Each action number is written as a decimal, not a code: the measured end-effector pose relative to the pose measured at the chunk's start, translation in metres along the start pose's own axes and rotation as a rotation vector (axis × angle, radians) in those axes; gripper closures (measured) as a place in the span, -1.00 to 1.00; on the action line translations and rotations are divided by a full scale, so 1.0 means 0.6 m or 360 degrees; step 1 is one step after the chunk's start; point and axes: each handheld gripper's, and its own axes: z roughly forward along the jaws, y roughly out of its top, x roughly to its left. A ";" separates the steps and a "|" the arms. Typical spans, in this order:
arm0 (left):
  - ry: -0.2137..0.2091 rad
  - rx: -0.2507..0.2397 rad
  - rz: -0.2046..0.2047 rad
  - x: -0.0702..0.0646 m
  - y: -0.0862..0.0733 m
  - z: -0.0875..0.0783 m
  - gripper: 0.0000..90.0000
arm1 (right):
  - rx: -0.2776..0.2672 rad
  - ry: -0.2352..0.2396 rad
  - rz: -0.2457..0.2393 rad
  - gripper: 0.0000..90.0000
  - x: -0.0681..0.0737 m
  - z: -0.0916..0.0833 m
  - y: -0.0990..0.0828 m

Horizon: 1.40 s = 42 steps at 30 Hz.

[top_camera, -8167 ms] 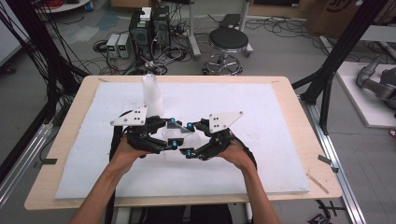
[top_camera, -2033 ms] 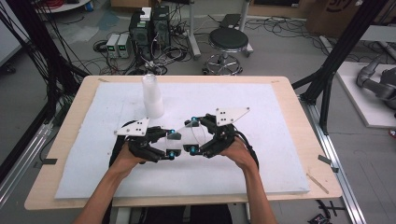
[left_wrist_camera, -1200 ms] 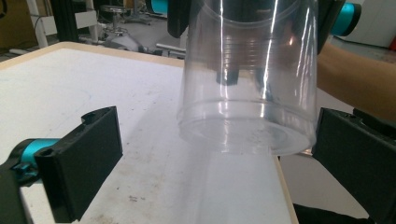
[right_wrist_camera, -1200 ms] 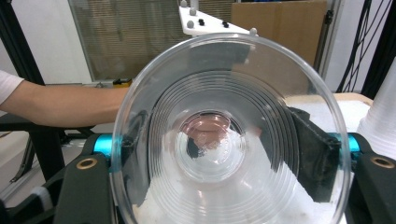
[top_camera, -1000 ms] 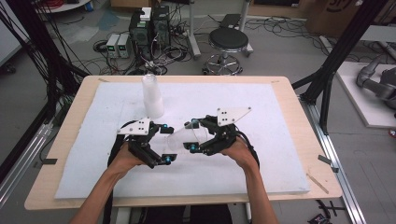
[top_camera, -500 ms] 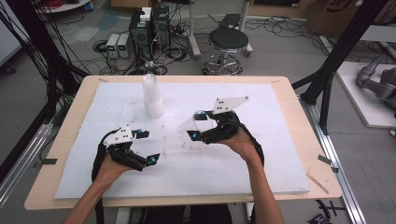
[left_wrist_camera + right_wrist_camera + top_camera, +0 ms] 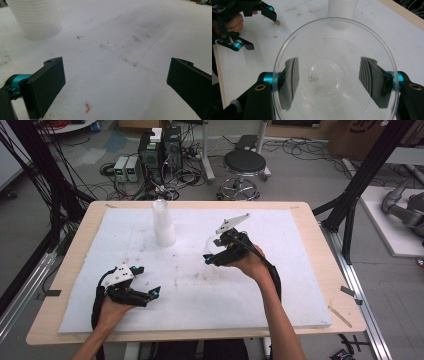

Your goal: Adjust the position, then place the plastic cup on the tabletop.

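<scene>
Right gripper clasps a clear ribbed plastic cup between its fingers: light, thin-walled, easily crushed; left gripper released, empty.

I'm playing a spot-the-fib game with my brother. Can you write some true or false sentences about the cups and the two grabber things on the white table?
1. The right gripper holds a clear plastic cup. True: its jaws press on the cup's sides.
2. The left gripper holds a cup too. False: its jaws stand wide apart with nothing between them, just the white table cover.
3. A stack of cups stands upright on the table. True.
4. The stack of cups lies tipped over at the near edge. False: it stands toward the far side.
5. The two grippers touch each other. False: in the high view the left gripper is well apart from the right gripper.
</scene>
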 end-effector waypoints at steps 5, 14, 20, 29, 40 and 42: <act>0.0000 -0.0021 -0.0033 0.003 -0.002 -0.002 -0.96 | 0.0010 -0.0028 0.0007 -0.26 0.000 0.002 0.003; -0.0012 -0.0036 -0.0049 0.005 -0.003 -0.003 -0.96 | 0.0015 -0.0027 -0.0004 -0.26 -0.001 0.005 0.003; -0.0018 -0.0043 -0.0059 0.007 -0.003 -0.004 -0.96 | 0.0023 -0.0034 0.0000 -0.26 -0.001 0.007 0.004; -0.0026 -0.0073 -0.0076 0.009 -0.005 -0.007 -0.96 | 0.0054 -0.0063 0.0014 -0.26 0.001 0.030 -0.002; -0.0052 -0.0092 -0.0078 0.009 -0.006 -0.008 -0.96 | 0.0194 -0.0122 -0.0004 -0.26 0.001 0.084 -0.004; -0.0053 -0.0090 -0.0081 0.010 -0.005 -0.008 -0.96 | 0.0219 -0.0125 -0.0013 -0.26 0.002 0.095 -0.004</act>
